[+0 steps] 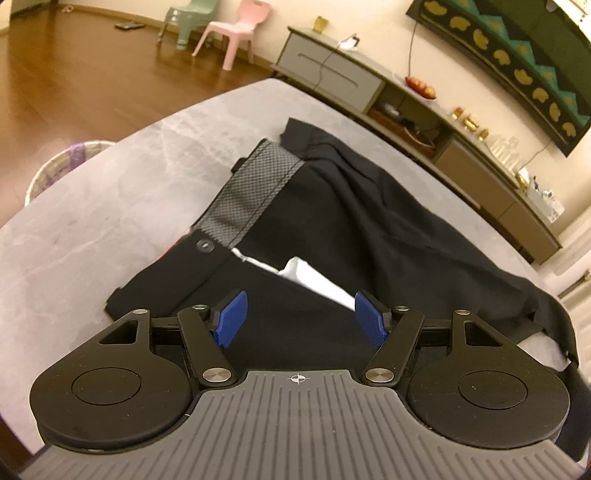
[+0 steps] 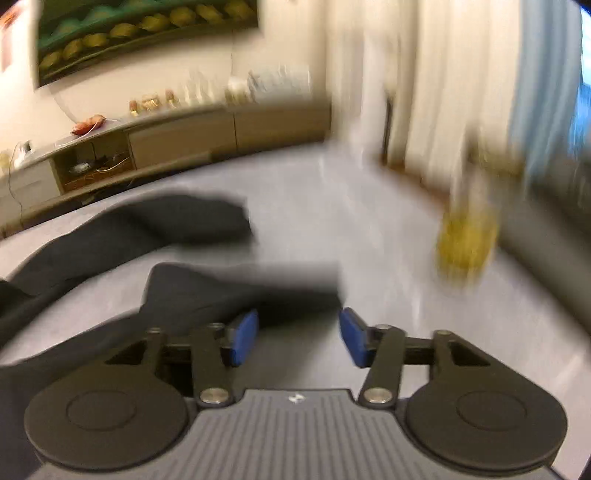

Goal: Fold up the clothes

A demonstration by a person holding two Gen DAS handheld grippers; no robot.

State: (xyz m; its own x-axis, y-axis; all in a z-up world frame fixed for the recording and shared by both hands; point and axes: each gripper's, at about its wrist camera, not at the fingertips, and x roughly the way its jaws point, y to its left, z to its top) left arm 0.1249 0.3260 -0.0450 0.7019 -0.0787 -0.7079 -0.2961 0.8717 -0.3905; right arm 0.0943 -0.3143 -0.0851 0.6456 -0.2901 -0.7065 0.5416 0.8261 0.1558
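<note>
A pair of black trousers [image 1: 369, 221] lies spread on the grey table [image 1: 110, 206]. Its grey mesh waistband [image 1: 251, 184] is turned out, with a black button [image 1: 205, 245] and a white pocket lining [image 1: 314, 277] showing. My left gripper [image 1: 301, 319] hovers open just over the cloth near the waist, its blue pads [image 1: 232, 317] apart with nothing pinched. In the blurred right wrist view, the two trouser legs [image 2: 155, 229] stretch across the table [image 2: 369, 221]. My right gripper [image 2: 299, 334] stands open at the end of the nearer leg [image 2: 240, 291], pads not pressing on it.
A woven basket [image 1: 62, 166] stands on the floor beyond the table's left edge. A long sideboard [image 1: 406, 122] runs along the wall, with a pink chair [image 1: 236, 33] and a green chair [image 1: 184, 18] farther off. A blurred yellow object [image 2: 465, 243] sits to the right.
</note>
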